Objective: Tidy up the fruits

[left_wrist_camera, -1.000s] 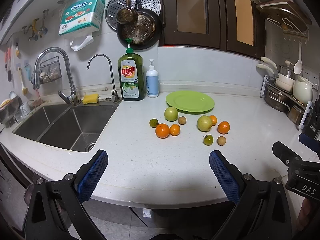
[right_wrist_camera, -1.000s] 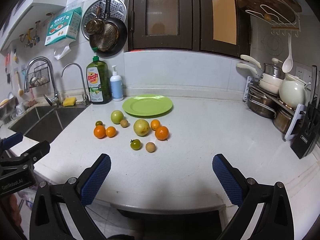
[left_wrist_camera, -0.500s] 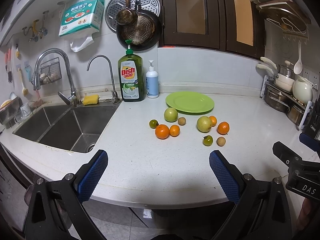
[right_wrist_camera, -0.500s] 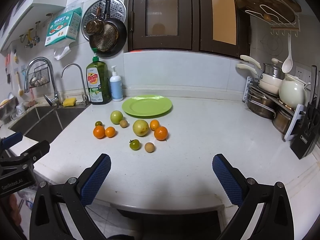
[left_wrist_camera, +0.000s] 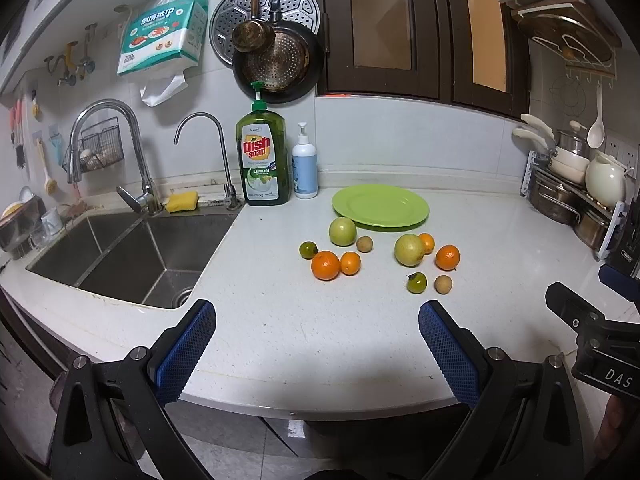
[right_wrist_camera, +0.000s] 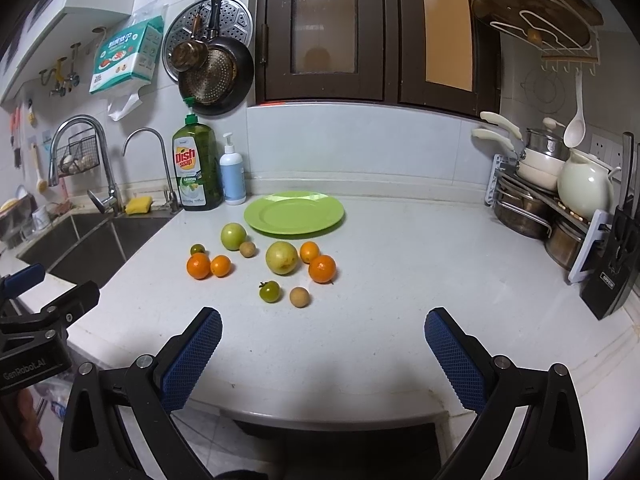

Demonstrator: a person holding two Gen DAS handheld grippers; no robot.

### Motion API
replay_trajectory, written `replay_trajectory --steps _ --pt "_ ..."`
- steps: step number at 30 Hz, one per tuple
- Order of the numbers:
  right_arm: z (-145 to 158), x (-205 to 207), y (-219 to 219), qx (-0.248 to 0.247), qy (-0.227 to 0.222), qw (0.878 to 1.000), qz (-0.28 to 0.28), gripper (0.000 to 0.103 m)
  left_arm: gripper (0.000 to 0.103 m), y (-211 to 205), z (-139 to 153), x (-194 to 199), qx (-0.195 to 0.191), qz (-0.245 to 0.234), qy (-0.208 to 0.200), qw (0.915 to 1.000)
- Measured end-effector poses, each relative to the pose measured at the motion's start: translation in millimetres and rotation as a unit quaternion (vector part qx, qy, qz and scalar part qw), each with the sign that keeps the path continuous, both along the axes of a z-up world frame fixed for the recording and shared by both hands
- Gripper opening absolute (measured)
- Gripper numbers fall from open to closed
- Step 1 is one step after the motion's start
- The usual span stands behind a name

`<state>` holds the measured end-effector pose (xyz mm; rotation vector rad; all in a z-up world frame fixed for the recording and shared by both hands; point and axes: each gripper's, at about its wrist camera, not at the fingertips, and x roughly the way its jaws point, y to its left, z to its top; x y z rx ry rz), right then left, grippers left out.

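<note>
Lying loose on the white speckled stone counter (left_wrist_camera: 280, 320), ten fruits form two clusters just in front of the empty round lime-green plate (left_wrist_camera: 380, 206), which sits near the back wall. In the left cluster, a round green apple-like fruit (left_wrist_camera: 342, 231) touches nothing on the plate; a small tan longan (left_wrist_camera: 364, 244) lies just beside it at 3 o'clock, a small dark-green tomato (left_wrist_camera: 308, 249) at 8 o'clock, and a large orange (left_wrist_camera: 325, 265) touches a smaller orange (left_wrist_camera: 350, 263). In the right cluster, a pale yellow-green round fruit (left_wrist_camera: 409, 250) has a small orange (left_wrist_camera: 427, 242) against it at 2 o'clock and a bigger orange (left_wrist_camera: 447, 257) at 4 o'clock. Nearer the edge lie a green tomato with a stem (left_wrist_camera: 416, 283) and a second tan longan (left_wrist_camera: 443, 283), just beside each other.

The left gripper (left_wrist_camera: 316, 322) hovers at the counter's front edge, its blue-padded jaws spread wide, holding nothing. The right gripper (right_wrist_camera: 322, 326) hovers likewise, fully spread and empty.

At 10 o'clock from the plate stand a green dish-soap bottle (left_wrist_camera: 262, 160) and a white pump bottle (left_wrist_camera: 305, 170); beyond them lies the steel sink (left_wrist_camera: 120, 252).
</note>
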<state>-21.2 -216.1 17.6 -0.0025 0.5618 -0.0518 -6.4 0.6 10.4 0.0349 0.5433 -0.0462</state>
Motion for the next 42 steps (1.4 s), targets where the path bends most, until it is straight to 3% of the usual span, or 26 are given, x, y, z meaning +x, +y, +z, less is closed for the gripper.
replay_trajectory --steps 10,19,23,31,35,42 --pt "-3 7 2 -0.003 0.007 1.0 0.003 0.102 0.103 -4 -2 12 0.006 -0.016 0.009 0.9998" --pt "-16 34 -7 -0.005 0.029 1.0 0.01 0.101 0.103 -27 -13 44 0.041 -0.087 0.01 0.9953" --pt "-25 54 -10 -0.011 0.042 0.999 0.02 0.092 0.09 -40 -18 64 0.065 -0.119 0.005 0.9908" --pt "-54 105 -12 -0.005 0.096 0.994 0.054 0.07 0.074 -66 -42 116 0.094 -0.228 0.028 0.9689" --pt "-69 127 -9 0.001 0.12 0.99 0.071 0.059 0.068 -73 -57 142 0.087 -0.274 0.052 0.9563" --pt "-91 156 -3 0.018 0.151 0.983 0.1 0.045 0.054 -87 -81 173 0.084 -0.355 0.091 0.9264"
